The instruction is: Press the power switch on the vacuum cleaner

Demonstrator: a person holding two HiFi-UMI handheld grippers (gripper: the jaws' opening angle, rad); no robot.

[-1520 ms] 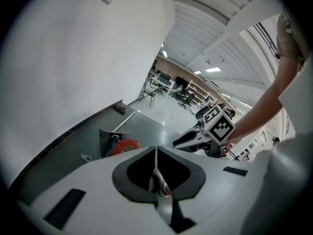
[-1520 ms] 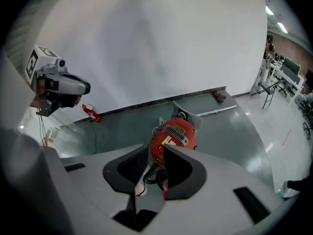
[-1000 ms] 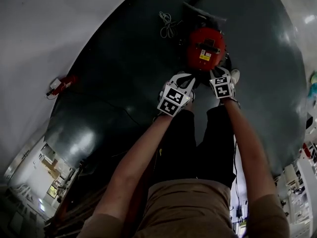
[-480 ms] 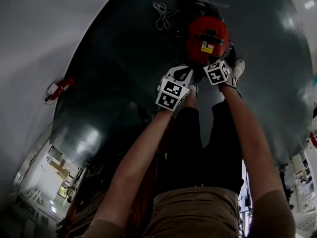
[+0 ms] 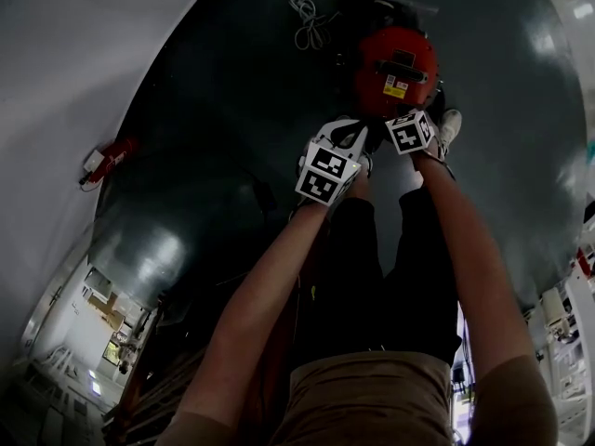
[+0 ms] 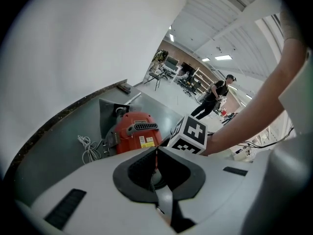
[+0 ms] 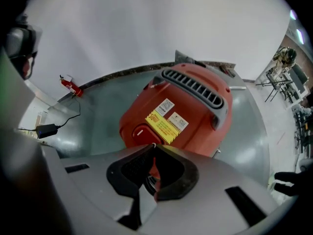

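Note:
The red vacuum cleaner (image 5: 395, 68) stands on the dark floor ahead of the person's feet. It has a grey vented handle (image 7: 195, 89) and yellow and white labels. Its red oval power switch (image 7: 141, 132) sits low on the near side. My right gripper (image 7: 154, 145) is shut and empty, its tips just in front of that switch; the head view shows this gripper (image 5: 405, 113) at the vacuum's near edge. My left gripper (image 5: 356, 130) hangs shut and empty to the left, farther from the vacuum (image 6: 137, 131), with the right gripper's marker cube (image 6: 190, 135) beside it.
A coiled white cable (image 5: 305, 21) lies left of the vacuum. A grey metal plate (image 6: 110, 109) stands behind it. A small red and white device (image 5: 102, 159) sits by the wall, and a black adapter with a cord (image 7: 46, 129) lies nearer. A person (image 6: 212, 94) stands far off.
Both grippers have edged a little closer to the vacuum, the right one up to its near side. Their jaws stay closed.

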